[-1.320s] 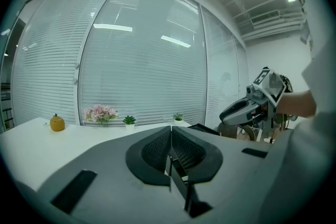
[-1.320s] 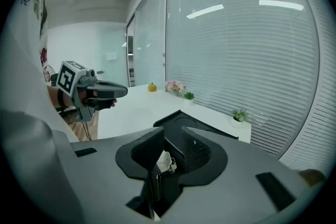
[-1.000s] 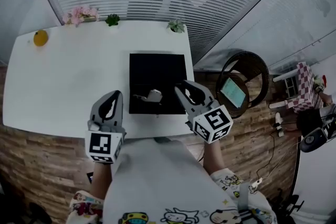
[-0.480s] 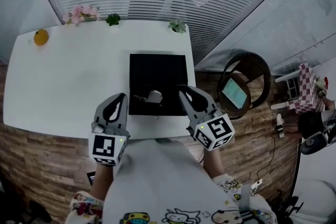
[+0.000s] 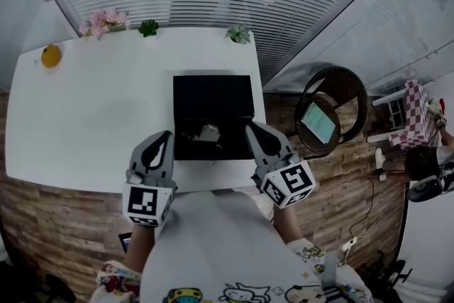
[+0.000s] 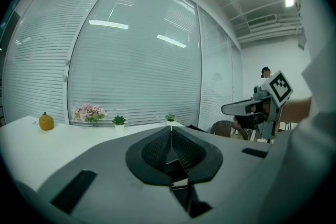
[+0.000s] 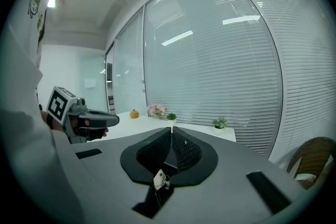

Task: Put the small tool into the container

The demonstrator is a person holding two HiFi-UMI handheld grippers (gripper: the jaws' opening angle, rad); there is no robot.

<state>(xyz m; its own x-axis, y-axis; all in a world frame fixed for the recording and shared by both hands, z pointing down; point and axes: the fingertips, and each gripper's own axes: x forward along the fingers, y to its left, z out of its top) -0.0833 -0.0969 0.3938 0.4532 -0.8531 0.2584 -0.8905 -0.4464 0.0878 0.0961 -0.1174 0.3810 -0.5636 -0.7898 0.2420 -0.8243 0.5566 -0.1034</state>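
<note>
The container (image 5: pixel 213 99) is sitting on the right part of the white desk (image 5: pixel 92 110), its right side running close along the desk's right edge and its front side lying near the desk's near edge. The tool (image 5: pixel 208 132), small and pale, is lying inside the container, close to the front wall and about midway along it.

The left tongs (image 5: pixel 166 135) are hovering over the desk's near edge, just beside the container's front left corner. They are clenched tip to tip, with nothing between them. The right tongs (image 5: pixel 250 128) are hovering at the container's front right corner, by the desk's right edge. They are clenched as well and are grasping nothing. The tool is lying between the two, apart from both.

The whole left half of the desk is lying bare. Along the far edge a fruit (image 5: pixel 50 56), flowers (image 5: pixel 103 20) and two potted plants (image 5: pixel 148 28) (image 5: pixel 238 33) are standing well apart from the container. Past the desk's right edge a round chair (image 5: pixel 333 110) is standing on the wooden floor.
</note>
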